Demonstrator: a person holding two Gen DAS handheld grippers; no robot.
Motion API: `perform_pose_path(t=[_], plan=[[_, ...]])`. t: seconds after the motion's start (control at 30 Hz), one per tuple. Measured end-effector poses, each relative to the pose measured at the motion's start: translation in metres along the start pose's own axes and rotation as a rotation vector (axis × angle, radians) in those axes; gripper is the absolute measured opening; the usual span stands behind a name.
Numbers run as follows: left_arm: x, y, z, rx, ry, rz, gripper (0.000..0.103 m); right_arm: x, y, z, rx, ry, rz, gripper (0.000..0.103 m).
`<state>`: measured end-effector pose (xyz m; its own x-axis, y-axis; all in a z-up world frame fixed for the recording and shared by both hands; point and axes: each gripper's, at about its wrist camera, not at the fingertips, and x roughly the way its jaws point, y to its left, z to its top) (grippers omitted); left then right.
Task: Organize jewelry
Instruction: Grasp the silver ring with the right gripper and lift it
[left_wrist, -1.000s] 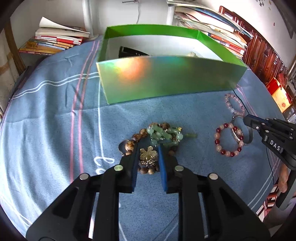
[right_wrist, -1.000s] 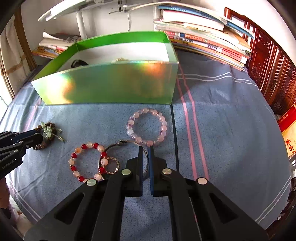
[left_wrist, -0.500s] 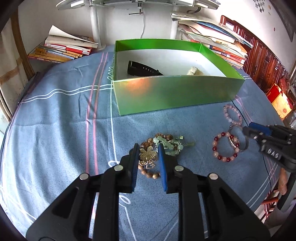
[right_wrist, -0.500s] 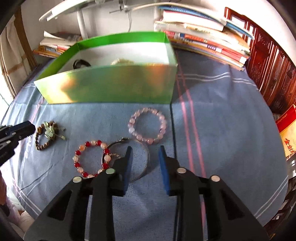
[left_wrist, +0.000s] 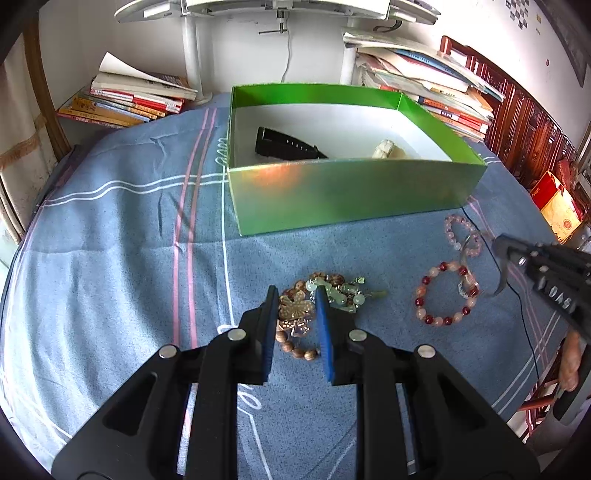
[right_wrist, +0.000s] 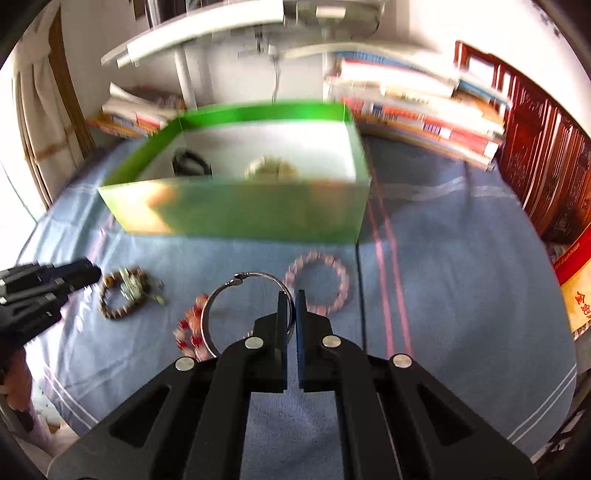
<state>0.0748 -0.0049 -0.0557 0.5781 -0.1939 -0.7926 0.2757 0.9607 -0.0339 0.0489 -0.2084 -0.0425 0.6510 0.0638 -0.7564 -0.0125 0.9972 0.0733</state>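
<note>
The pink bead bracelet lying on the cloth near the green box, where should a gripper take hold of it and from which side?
The pink bead bracelet lies flat as an open ring on the blue cloth. Probably best: come straight down from above and pinch one bead strand, one finger inside the ring, one outside. Its side away from the green box looks clearest, though the right gripper, shut on the silver bangle, hangs there.

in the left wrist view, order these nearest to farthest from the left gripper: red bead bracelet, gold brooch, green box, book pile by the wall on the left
1. Gold brooch, between the left gripper's fingers.
2. Red bead bracelet, on the cloth to the right.
3. Green box, straight ahead past the jewelry.
4. Book pile, far back left by the wall.
</note>
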Motion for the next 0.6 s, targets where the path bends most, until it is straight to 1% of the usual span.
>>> perform_pose_path(t=[0.07, 0.13, 0.43, 0.5, 0.6], plan=[[-0.004, -0.002, 0.002, 0.004, -0.013, -0.003, 0.02, -0.014, -0.003, 0.006, 0.009, -0.048, 0.009, 0.004], [-0.007, -0.003, 0.004, 0.008, -0.021, -0.004, 0.02, -0.019, -0.005, 0.01, 0.008, -0.064, 0.006, 0.004], [-0.009, -0.007, 0.006, 0.019, -0.029, -0.004, 0.02, 0.005, 0.0, 0.002, 0.004, 0.005, -0.017, 0.004], [-0.011, -0.006, 0.009, 0.018, -0.034, -0.004, 0.02, 0.004, 0.0, 0.004, 0.004, -0.003, -0.019, 0.004], [-0.017, -0.006, 0.018, 0.024, -0.056, -0.001, 0.02, -0.008, 0.001, 0.018, 0.0, -0.053, -0.012, 0.004]])
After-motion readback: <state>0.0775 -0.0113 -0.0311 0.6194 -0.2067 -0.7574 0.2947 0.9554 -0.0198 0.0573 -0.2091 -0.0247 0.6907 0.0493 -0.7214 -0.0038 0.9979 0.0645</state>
